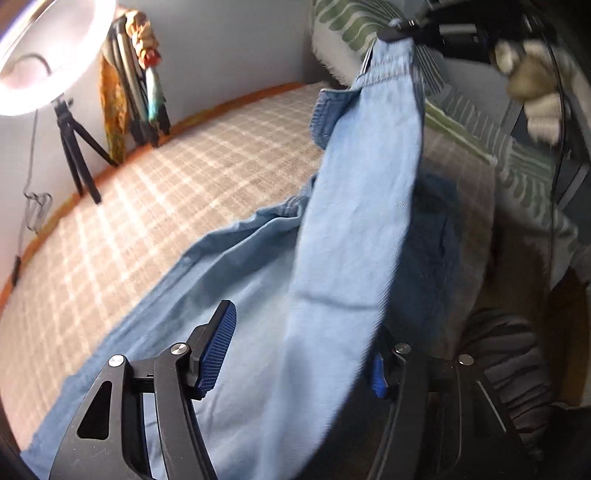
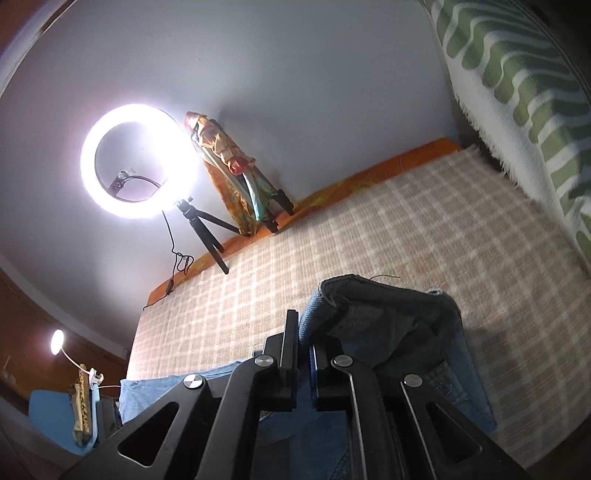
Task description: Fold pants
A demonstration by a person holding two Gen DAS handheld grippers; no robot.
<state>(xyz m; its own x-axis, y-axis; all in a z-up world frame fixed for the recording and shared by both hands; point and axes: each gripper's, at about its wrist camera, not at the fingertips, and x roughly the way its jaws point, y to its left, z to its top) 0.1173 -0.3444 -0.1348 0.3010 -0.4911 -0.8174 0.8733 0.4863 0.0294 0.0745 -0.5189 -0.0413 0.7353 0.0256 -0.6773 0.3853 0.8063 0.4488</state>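
Light blue denim pants (image 1: 362, 184) hang in a long fold from the top right down onto the checked bed cover (image 1: 184, 184). My right gripper (image 1: 399, 33), held by a gloved hand (image 1: 532, 81), is shut on the waistband and holds it up. In the right wrist view its fingers pinch the denim (image 2: 388, 321) at the gripper's tips (image 2: 304, 332). My left gripper (image 1: 301, 339) stands open low over the lying leg. The hanging cloth drapes between its blue pads (image 1: 218, 350), and the right pad is partly hidden behind the cloth.
A lit ring light (image 2: 140, 158) on a small tripod stands at the bed's far edge by the wall, beside a cloth-wrapped bundle of stands (image 2: 236, 177). A green-and-white patterned blanket (image 2: 517, 92) lies at the bed's right end. A small lamp (image 2: 57, 341) glows at far left.
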